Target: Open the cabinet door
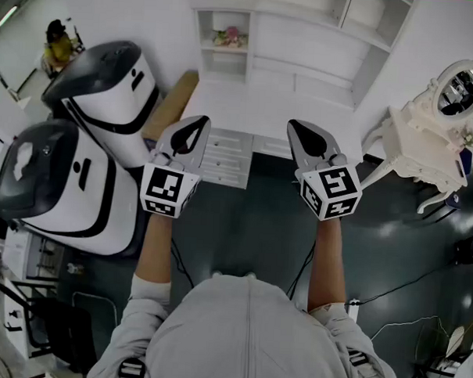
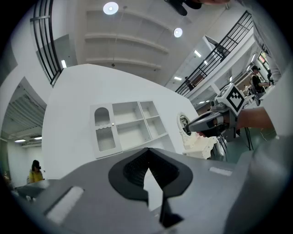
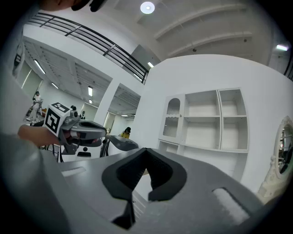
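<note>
A white cabinet (image 1: 294,42) with open shelves stands against the wall ahead. Its arched, glazed door (image 2: 103,130) is on the left compartment and looks closed; the right gripper view shows the same door (image 3: 173,119). In the head view something colourful (image 1: 230,37) shows in that compartment. My left gripper (image 1: 194,128) and right gripper (image 1: 300,131) are held side by side, pointing at the cabinet from well short of it. Both are shut with nothing between the jaws. The closed tips show in the left gripper view (image 2: 148,155) and the right gripper view (image 3: 146,154).
Two large white-and-black machines (image 1: 108,85) (image 1: 57,184) stand at the left. A white chest of drawers (image 1: 226,156) sits below the cabinet. An ornate white dressing table with a mirror (image 1: 430,138) is at the right. Cables (image 1: 404,286) trail over the dark floor.
</note>
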Motion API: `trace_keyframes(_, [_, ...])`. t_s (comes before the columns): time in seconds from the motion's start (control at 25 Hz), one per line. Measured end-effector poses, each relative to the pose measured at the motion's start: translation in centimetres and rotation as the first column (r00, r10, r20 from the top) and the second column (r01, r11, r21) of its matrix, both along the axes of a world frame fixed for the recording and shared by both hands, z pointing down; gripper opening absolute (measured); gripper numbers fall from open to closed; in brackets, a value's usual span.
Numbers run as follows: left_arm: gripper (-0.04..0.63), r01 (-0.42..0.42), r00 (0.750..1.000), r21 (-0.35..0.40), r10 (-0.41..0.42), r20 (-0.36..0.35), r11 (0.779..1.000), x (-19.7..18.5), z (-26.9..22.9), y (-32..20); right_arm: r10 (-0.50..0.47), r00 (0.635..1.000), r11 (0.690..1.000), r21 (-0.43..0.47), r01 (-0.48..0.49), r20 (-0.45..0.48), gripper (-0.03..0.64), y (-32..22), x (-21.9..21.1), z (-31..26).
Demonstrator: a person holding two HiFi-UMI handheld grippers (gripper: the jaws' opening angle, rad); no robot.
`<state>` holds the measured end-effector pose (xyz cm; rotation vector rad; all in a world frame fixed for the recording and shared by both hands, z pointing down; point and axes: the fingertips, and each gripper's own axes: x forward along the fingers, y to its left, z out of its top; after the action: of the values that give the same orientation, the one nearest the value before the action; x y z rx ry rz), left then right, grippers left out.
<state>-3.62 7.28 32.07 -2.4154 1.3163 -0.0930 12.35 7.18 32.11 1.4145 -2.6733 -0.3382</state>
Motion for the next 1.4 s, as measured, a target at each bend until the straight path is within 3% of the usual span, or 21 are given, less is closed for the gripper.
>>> trace_keyframes(0.4, [0.018,0.007,1.000,0.011,-0.007,-0.009,1.000,2.8,0.4,-0.4,-0.026,0.999,1.000,0.009,0.026,0.020,0.002,-0.7,2.7,0.5])
trace_keyframes(0.76, [0.018,0.042,0.999,-0.003,-0.042,-0.003,0.999,3.7,1.3,-2.6,-0.095,0.994,0.994,-0.045,0.098,0.055,0.002,-3.0,3.5,1.1])
trace_keyframes(1.04, [0.018,0.042,0.997,0.006,-0.042,0.063,0.999,4.4,2.4,-7.9,-0.078,0.993,0.993,-0.084,0.086,0.090,0.002,-8.5,3.8,1.9])
trace_keyframes(1.4, [0.018,0.028,0.999,-0.007,-0.028,0.016,1.000,1.5,2.1,-19.0,-0.060,0.994,0.994,-0.087,0.068,0.089,0.002,-18.7,1.7,1.9])
